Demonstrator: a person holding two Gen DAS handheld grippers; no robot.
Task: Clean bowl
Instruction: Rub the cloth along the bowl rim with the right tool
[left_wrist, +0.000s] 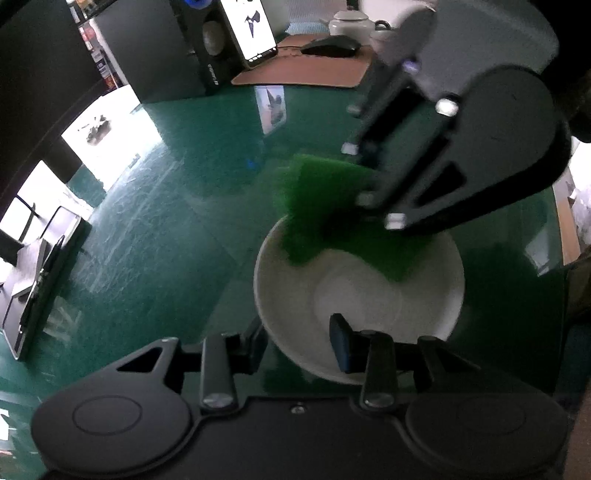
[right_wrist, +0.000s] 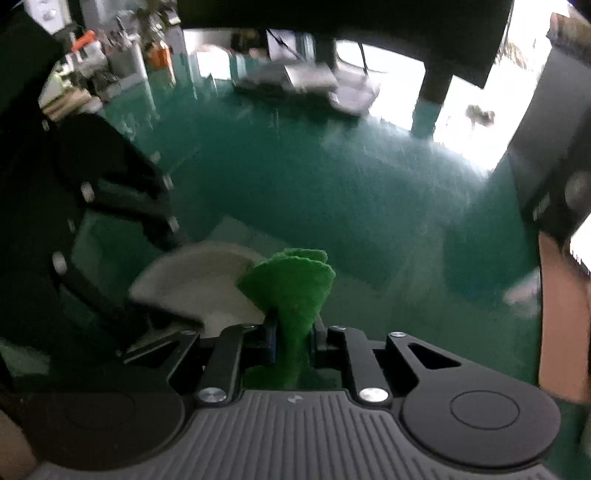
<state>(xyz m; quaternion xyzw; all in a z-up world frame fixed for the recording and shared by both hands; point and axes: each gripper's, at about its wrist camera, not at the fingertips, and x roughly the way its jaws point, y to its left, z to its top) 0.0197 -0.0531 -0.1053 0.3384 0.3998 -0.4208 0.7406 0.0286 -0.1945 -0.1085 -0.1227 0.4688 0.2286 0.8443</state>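
The green worktop (left_wrist: 155, 229) is big and shiny, and light from the windows shines on it. The white bowl (left_wrist: 295, 295) sits on it, and everything else is told from the bowl. The bowl looks bare and white inside. Far behind the bowl, at the back edge of the worktop, stands a dark speaker box (left_wrist: 207, 51), with a lit phone (left_wrist: 255, 29) leaning up beside it. Near them lies a brown mat (left_wrist: 306, 74) with a black mouse (left_wrist: 330, 46) on it, and behind that is a white pot (left_wrist: 347, 22). Far off to the bowl's left a flat grey thing (left_wrist: 40, 284) lies on the worktop; it is too blurry to tell what it is. The right claw (right_wrist: 293, 332) comes down over the bowl's far rim. It is clenched on a green scrub pad (right_wrist: 295, 291), and the pad sticks out past its tips. In the left wrist view the green scrub pad (left_wrist: 317, 206) hangs over the far rim and dips into the bowl. The left claw (left_wrist: 299, 347) is at the bowl's near rim. One finger is outside the bowl and the other finger, with a blue pad (left_wrist: 341, 345), is inside it. The rim sits between them and the claw grips it.
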